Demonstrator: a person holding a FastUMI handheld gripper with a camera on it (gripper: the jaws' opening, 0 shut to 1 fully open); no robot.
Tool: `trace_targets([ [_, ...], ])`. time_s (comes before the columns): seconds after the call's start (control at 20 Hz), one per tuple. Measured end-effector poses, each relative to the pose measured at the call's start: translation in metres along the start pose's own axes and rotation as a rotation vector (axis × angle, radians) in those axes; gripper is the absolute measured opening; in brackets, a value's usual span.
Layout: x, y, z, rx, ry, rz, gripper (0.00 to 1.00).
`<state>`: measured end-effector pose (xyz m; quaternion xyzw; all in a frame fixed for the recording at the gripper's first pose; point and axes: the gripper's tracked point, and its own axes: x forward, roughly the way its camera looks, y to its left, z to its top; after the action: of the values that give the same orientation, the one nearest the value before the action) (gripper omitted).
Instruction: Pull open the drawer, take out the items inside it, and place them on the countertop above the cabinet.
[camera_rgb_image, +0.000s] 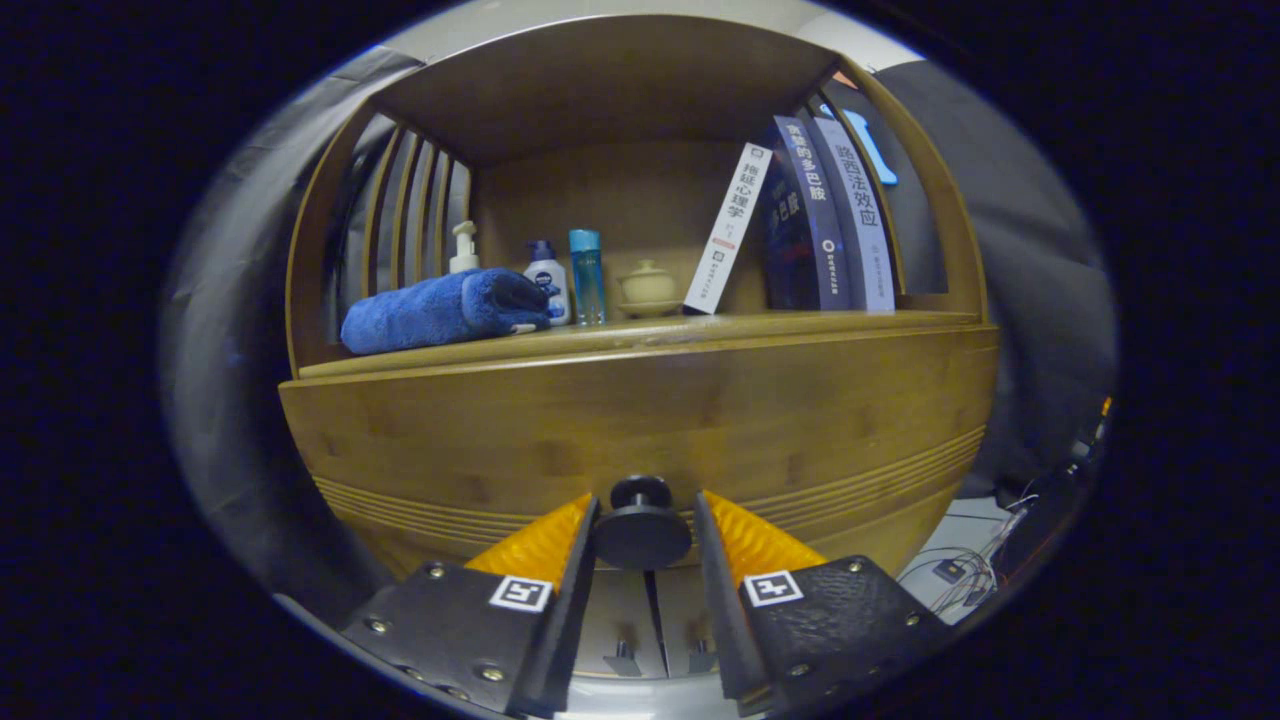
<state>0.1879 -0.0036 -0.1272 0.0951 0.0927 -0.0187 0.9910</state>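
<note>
Jaws at the drawer knob.
Low in the frame's centre, the gripper (645, 525) sets its jaws narrowly on either side of the black knob (642, 523) of the closed drawer (640, 420); actual contact cannot be told. Above, on the desk (640, 330), lie a blue towel (445, 308) at left, bottles (566, 278), a small pot (648, 288) and leaning books (800, 225) at right.

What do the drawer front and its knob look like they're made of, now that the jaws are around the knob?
Drawer front: apparently bamboo or light wood, with visible grain, jointed strips and a satin sheen. Knob: matte black, probably painted metal or plastic; which one can't be told. It sits between the jaws of the gripper.
</note>
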Motion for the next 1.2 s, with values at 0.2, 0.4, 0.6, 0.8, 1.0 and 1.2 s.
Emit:
trace_targets([
  [0.2, 0.002, 0.001, 0.001, -0.004, -0.006, -0.029, 0.46],
  [0.4, 0.002, 0.002, 0.002, -0.012, -0.044, -0.02, 0.45],
  [0.6, 0.001, 0.002, 0.003, -0.004, -0.082, -0.027, 0.45],
  [0.8, -0.001, 0.004, -0.002, 0.045, -0.058, -0.004, 0.45],
  [1.0, -0.01, 0.0, -0.003, -0.067, -0.087, -0.037, 0.33],
  [1.2, -0.044, -0.002, -0.015, -0.026, -0.052, -0.033, 0.33],
])
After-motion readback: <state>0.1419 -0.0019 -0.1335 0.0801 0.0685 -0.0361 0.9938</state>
